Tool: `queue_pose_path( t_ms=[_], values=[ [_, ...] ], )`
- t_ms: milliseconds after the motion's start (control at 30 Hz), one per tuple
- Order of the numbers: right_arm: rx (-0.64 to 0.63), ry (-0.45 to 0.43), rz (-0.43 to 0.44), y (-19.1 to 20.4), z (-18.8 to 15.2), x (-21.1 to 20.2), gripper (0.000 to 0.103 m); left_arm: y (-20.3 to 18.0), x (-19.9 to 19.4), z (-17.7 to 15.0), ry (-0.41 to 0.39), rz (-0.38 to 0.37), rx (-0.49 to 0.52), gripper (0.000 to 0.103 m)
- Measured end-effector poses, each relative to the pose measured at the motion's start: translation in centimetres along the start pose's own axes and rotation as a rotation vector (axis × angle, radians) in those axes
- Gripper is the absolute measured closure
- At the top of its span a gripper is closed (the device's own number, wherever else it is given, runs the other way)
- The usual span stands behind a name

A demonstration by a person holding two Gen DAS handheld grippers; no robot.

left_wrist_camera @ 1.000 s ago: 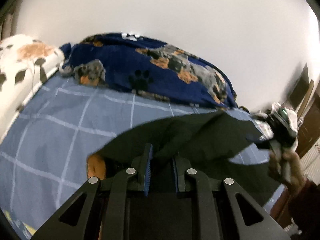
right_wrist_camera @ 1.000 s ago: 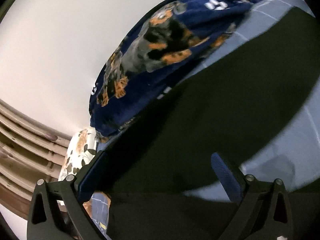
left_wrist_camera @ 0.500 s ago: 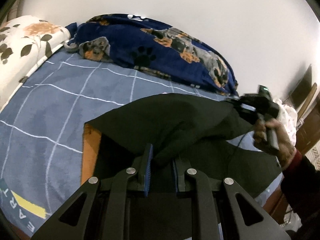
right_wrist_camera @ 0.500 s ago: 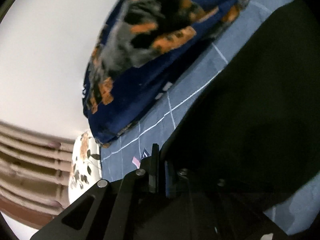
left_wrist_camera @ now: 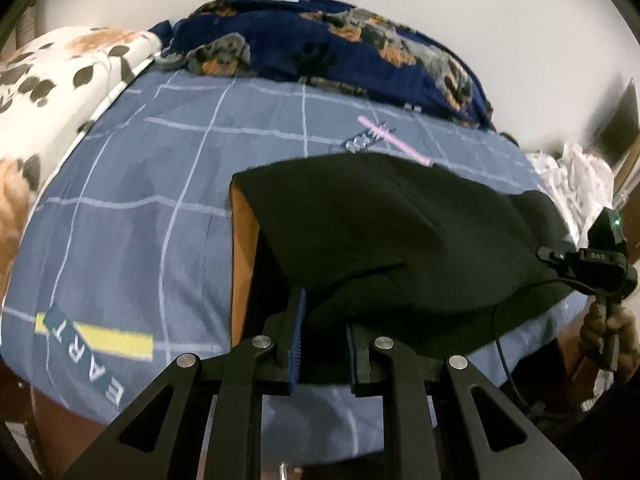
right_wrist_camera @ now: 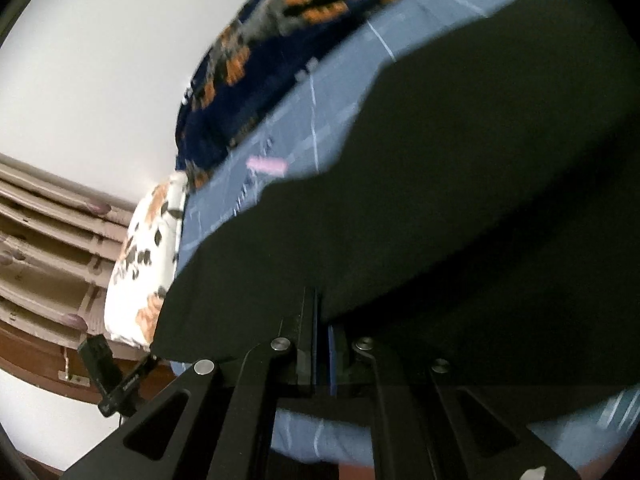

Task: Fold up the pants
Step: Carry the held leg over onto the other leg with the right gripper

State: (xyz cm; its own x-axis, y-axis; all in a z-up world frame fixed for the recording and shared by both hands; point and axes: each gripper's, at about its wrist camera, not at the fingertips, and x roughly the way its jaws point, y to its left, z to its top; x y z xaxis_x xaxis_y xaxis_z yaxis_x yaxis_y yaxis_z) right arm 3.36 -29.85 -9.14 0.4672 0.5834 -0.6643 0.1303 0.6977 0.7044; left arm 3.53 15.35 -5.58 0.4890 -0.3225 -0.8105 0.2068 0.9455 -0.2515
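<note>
right hand-held gripper [right_wrist_camera: 322, 344] pinching black pants [right_wrist_camera: 460, 200] | over blue bedsheet [right_wrist_camera: 280, 136]

Your left gripper [left_wrist_camera: 323, 330] points forward and level, its blue-padded fingers [left_wrist_camera: 297, 334] drawn in on a fold of the pants [left_wrist_camera: 400, 232] — a narrow gap still shows between the pads. Your right gripper [right_wrist_camera: 322, 344] is pinched tight on the pants edge, fingers nearly touching. Your right hand [left_wrist_camera: 608, 332] grips its handle off to the right — knuckles outward.
</note>
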Motion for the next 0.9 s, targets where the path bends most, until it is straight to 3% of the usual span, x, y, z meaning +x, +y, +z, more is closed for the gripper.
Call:
queue_pose_path(
  t_ms=[367, 433, 500, 567, 667, 800, 900],
  values=[
    [0.096, 0.047, -0.01, -3.1, -4.2, 1.7, 0.098, 0.2, 1.6, -3.4, 0.061, 0.073, 0.019, 0.084],
    [0.085, 0.05, -0.013, -2.8, -4.4, 1.7, 0.098, 0.2, 1.3, -3.5, 0.061, 0.12, 0.028, 0.083],
    [0.085, 0.055, -0.008, -2.8, -4.4, 2.0, 0.098, 0.4, 0.9, -3.5, 0.078, 0.183, 0.014, 0.074],
    [0.094, 0.054, 0.006, -3.1, -4.4, 2.2, 0.098, 0.8, 0.2, -3.3, 0.072, 0.239, -0.007, 0.056],
    [0.101, 0.051, 0.02, -3.2, -4.3, 2.3, 0.098, 0.6, -1.6, -2.9, 0.01, 0.327, -0.012, 0.054],
    [0.118, 0.046, 0.046, -3.6, -4.5, 2.4, 0.098, -2.3, -3.7, -1.3, -0.101, 0.254, 0.028, 0.054],
    [0.124, 0.042, 0.06, -3.7, -4.6, 2.5, 0.098, -6.0, -2.9, 0.0, -0.088, 0.16, 0.11, 0.054]
  ],
)
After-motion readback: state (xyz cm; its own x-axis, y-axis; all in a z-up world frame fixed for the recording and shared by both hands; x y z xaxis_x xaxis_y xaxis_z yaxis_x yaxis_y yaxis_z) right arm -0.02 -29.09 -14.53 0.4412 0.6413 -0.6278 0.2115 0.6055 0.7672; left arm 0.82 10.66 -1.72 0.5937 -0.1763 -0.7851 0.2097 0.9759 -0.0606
